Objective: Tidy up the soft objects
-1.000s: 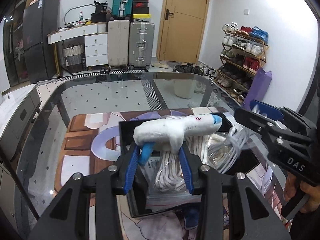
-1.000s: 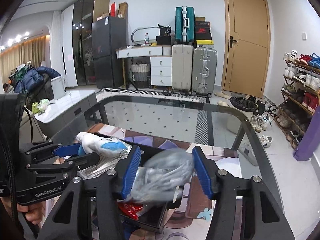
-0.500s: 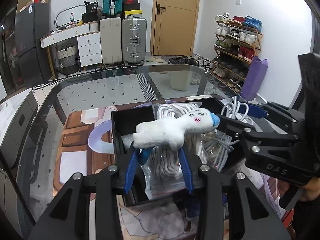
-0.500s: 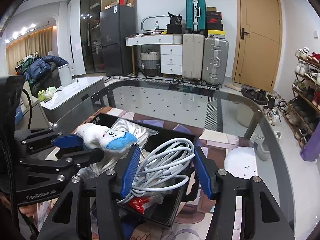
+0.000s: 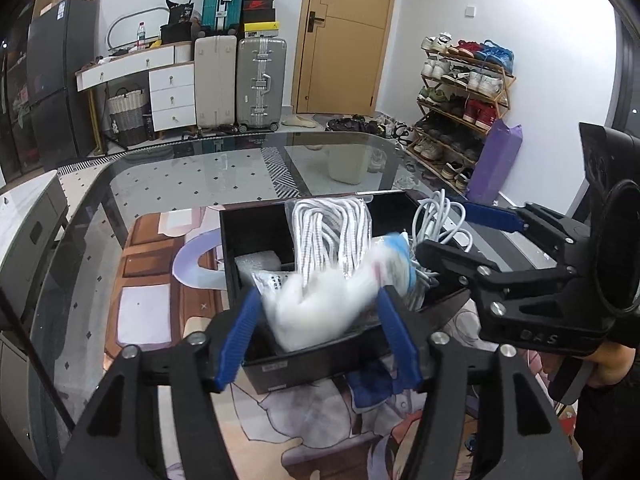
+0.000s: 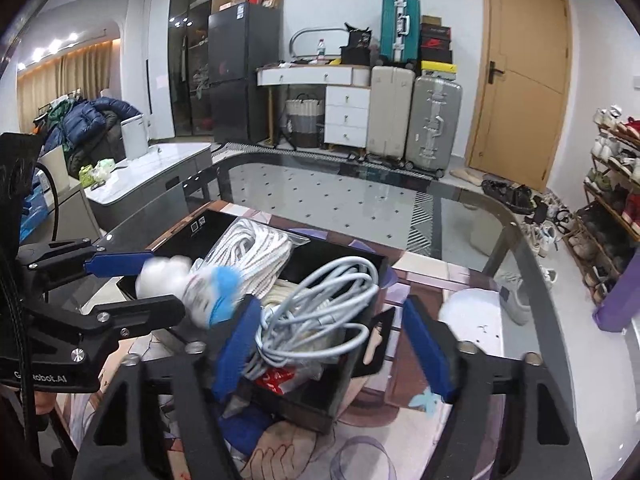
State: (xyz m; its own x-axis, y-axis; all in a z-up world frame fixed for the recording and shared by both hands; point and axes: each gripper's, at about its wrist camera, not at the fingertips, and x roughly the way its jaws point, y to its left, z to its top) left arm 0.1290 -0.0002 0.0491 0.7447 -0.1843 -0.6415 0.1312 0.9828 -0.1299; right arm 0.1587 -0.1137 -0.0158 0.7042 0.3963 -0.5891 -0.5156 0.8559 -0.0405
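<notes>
A black open box sits on the printed mat. It holds a bagged white rope bundle and a grey coiled cable. A white plush toy with a blue end is blurred, dropping between the wide-open fingers of my left gripper into the box. My right gripper is open over the box's right part, with the cable lying loose between and below its fingers. It shows at the right of the left wrist view.
The box rests on a printed mat on a glass table. A red-and-white packet lies in the box under the cable. Suitcases, a door and a shoe rack stand beyond the table.
My left gripper opened and let go of the plush toy, which now falls into the box. My right gripper opened and released the coiled cable into the box.
</notes>
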